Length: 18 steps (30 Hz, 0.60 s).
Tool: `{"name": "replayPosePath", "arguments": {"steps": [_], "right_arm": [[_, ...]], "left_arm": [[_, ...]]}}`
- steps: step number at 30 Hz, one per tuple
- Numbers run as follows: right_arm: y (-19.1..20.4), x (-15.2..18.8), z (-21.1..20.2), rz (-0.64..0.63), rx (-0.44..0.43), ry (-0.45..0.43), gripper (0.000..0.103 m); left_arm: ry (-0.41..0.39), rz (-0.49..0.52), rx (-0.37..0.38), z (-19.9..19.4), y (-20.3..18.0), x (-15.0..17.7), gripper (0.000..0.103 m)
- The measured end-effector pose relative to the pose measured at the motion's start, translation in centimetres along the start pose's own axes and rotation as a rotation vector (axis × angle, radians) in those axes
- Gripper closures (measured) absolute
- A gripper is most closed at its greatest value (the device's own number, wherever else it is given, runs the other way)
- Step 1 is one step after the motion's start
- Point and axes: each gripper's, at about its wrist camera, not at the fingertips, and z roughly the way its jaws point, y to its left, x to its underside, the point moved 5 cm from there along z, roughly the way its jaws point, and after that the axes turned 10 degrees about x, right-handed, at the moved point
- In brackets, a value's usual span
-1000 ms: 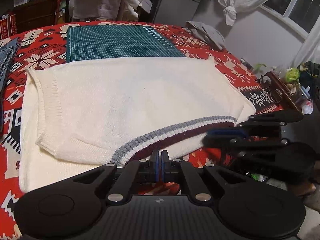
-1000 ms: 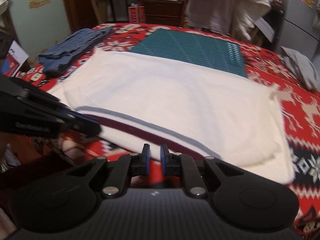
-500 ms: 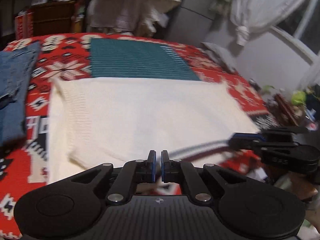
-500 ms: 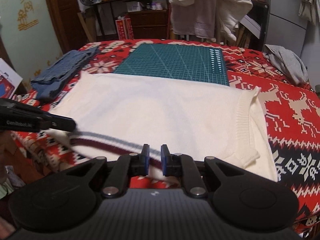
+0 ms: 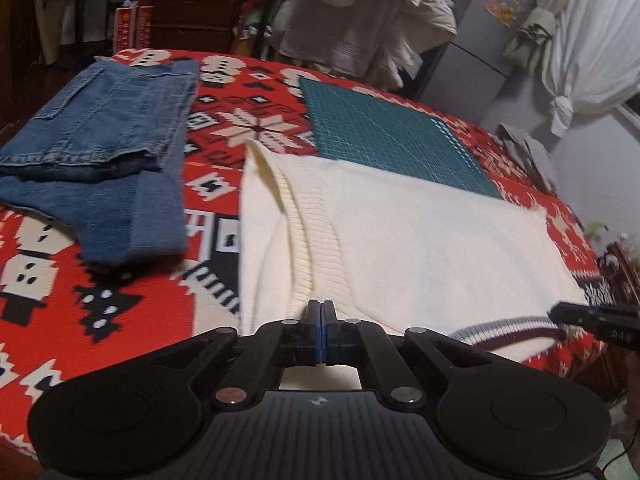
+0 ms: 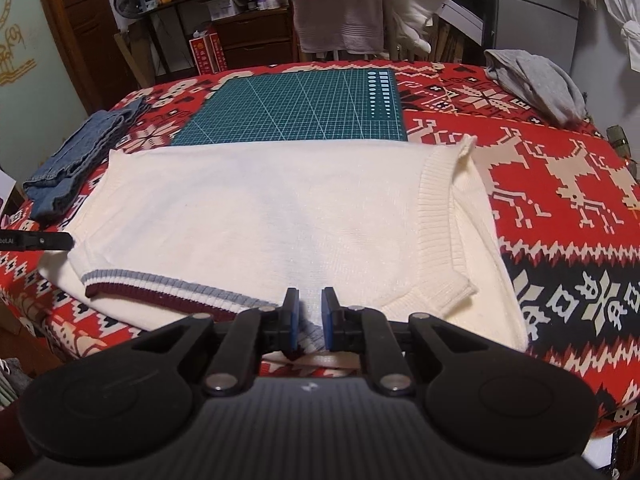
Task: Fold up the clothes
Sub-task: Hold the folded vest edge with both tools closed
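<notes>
A cream knit sweater (image 6: 280,208) lies flat across the red patterned tablecloth (image 6: 560,200). Its grey and maroon striped band (image 6: 160,286) runs along the near edge. My right gripper (image 6: 311,300) has its jaws a little apart, with the striped band and cream knit filling the gap. In the left wrist view it (image 5: 554,314) meets the band (image 5: 508,326) at the right. My left gripper (image 5: 322,308) is shut at the near end of the ribbed armhole of the sweater (image 5: 400,240); no cloth shows between its pads. From the right wrist view it (image 6: 68,242) touches the sweater's left corner.
Folded blue jeans (image 5: 100,152) lie to the left of the sweater. A green cutting mat (image 6: 300,108) sits behind it, partly covered. A grey garment (image 6: 536,84) is at the far right corner. Hung pale clothes (image 6: 360,0) and furniture stand beyond the table.
My left gripper has moved left from the striped band to the sweater's left armhole corner. The striped band, raised before, now lies flat along the near edge. The right gripper's gap is unchanged.
</notes>
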Motion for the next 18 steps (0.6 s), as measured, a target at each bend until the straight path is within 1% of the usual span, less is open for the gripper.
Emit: {"name": "replayPosePath", "arguments": {"steps": [3, 6, 9, 12, 18], "right_arm": [[0.1, -0.1, 0.0, -0.004, 0.003, 0.0, 0.091], [-0.2, -0.1, 0.1, 0.002, 0.006, 0.0, 0.091], [-0.8, -0.1, 0.1, 0.011, 0.024, 0.001, 0.091], [-1.7, 0.1, -0.1, 0.035, 0.023, 0.007, 0.091], [-3.3, 1.1, -0.9, 0.061, 0.038, 0.026, 0.091]], "left_arm": [[-0.005, -0.017, -0.025, -0.3, 1.0, -0.1, 0.098], [-0.001, -0.032, -0.019, -0.6, 1.8, 0.2, 0.1], [0.004, -0.018, -0.019, -0.9, 1.7, 0.7, 0.1], [0.01, -0.001, -0.021, -1.3, 1.4, 1.2, 0.1], [0.028, 0.001, -0.014, -2.1, 1.3, 2.1, 0.1]]}}
